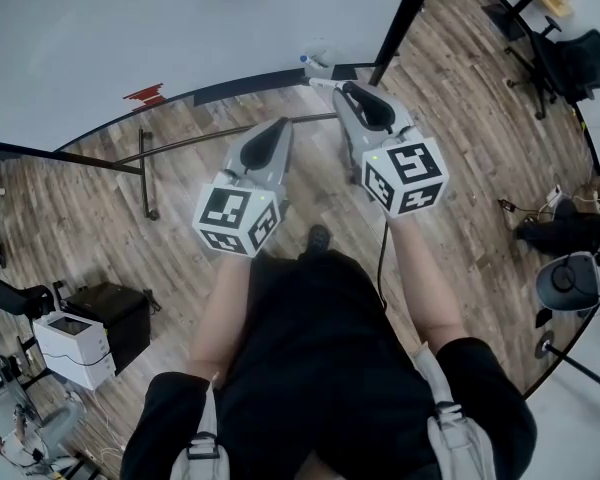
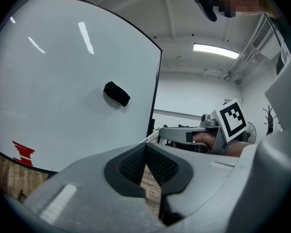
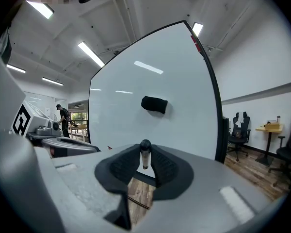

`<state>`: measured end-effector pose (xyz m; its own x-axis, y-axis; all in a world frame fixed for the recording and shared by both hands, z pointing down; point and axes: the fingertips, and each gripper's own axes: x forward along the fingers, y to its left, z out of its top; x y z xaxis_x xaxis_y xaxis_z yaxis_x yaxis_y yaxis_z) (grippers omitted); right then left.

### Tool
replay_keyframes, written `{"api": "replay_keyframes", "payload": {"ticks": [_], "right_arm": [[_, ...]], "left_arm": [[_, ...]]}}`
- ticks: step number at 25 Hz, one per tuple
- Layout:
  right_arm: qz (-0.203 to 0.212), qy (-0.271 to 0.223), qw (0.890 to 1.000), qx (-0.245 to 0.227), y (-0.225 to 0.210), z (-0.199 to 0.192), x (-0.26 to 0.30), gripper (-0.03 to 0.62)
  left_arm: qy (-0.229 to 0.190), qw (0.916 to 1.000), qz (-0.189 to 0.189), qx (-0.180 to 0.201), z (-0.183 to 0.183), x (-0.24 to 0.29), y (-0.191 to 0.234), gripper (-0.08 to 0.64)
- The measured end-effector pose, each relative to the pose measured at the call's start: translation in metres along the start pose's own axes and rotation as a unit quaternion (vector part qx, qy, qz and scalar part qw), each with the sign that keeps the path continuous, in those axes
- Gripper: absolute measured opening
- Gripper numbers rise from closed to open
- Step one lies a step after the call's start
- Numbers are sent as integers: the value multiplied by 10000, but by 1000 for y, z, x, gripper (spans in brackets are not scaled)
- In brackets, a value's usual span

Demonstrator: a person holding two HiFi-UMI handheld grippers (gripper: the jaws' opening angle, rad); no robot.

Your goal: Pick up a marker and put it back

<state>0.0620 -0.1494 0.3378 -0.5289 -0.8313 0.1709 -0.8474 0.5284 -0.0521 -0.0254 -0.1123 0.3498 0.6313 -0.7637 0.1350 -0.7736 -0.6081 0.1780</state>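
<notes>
A white marker [image 3: 145,155] with a dark cap stands upright between the pads of my right gripper [image 3: 145,152], which is shut on it. In the head view the marker [image 1: 316,66] pokes out past the right gripper [image 1: 332,83] towards the bottom edge of the whiteboard [image 1: 180,18]. My left gripper [image 1: 278,126] hangs beside it, a little lower. Its jaws meet at the tips with nothing between them [image 2: 145,149]. From the left gripper view the right gripper [image 2: 184,134] and the marker tip [image 2: 150,138] show just right of the board's edge.
A black eraser [image 3: 154,104] sticks to the whiteboard, and a red mark [image 1: 145,95] sits near its lower edge. The board's metal stand [image 1: 145,183] runs over the wooden floor. Office chairs [image 1: 570,58] stand at the right, a white box [image 1: 75,348] at the left.
</notes>
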Motion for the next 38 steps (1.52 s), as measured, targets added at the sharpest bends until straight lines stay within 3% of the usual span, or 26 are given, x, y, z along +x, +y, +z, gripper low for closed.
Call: {"api": "replay_keyframes", "payload": {"ticks": [22, 38], "right_arm": [[117, 457, 9987, -164, -50, -46, 83, 74], [-52, 726, 9972, -180, -80, -68, 98, 74]], "left_arm": [[218, 9965, 805, -79, -11, 1, 39, 11], [259, 9959, 859, -70, -12, 10, 41, 11]]}}
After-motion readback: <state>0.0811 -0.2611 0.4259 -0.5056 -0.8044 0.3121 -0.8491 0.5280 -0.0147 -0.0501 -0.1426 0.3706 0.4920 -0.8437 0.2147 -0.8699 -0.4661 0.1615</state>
